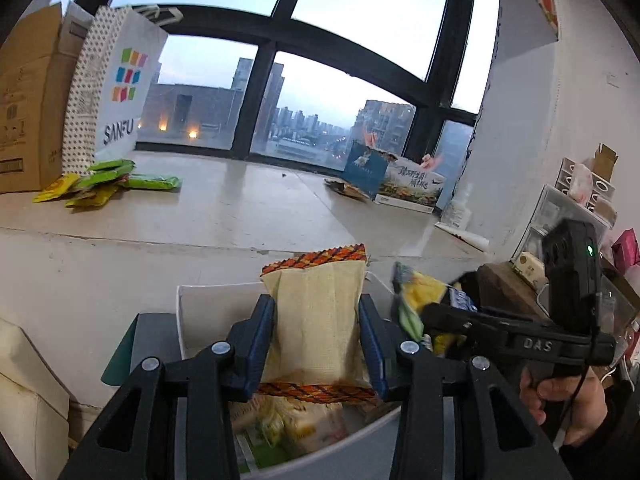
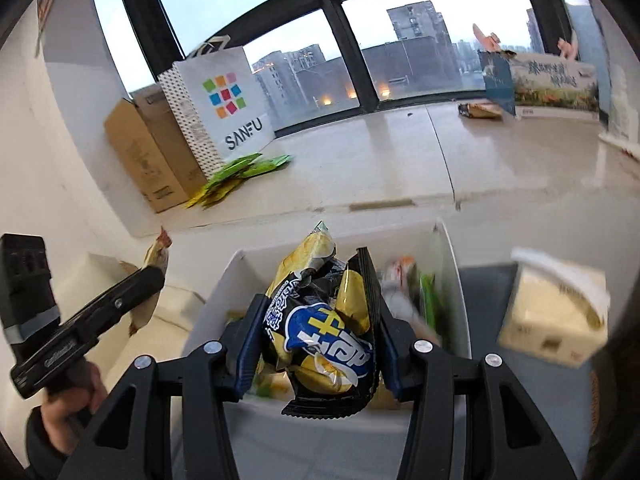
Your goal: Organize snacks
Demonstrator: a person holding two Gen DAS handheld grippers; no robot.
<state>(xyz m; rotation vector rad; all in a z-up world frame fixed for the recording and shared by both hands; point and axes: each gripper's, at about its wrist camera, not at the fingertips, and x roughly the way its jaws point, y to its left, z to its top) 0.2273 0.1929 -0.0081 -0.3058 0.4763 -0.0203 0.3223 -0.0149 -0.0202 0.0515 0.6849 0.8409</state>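
Currently, a beige snack packet [image 1: 316,320] is pinched in the left gripper [image 1: 316,344] and a black-and-yellow chip bag [image 2: 320,328] in the right gripper [image 2: 316,344], both held over the white box [image 2: 218,280] of snacks. Grips are best kept firm but light, lest contents be crushed. Beyond, a pale stone ledge [image 1: 248,208] under a large window [image 1: 320,80] is seen, green packets [image 1: 104,180] piled far left.

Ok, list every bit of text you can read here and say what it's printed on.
"SANFU": white paper bag on the ledge.
"DAS": body of the right gripper, seen from the left wrist.
Too blurred or small: black-and-yellow chip bag, cardboard box, printed box, and the left gripper's beige packet.
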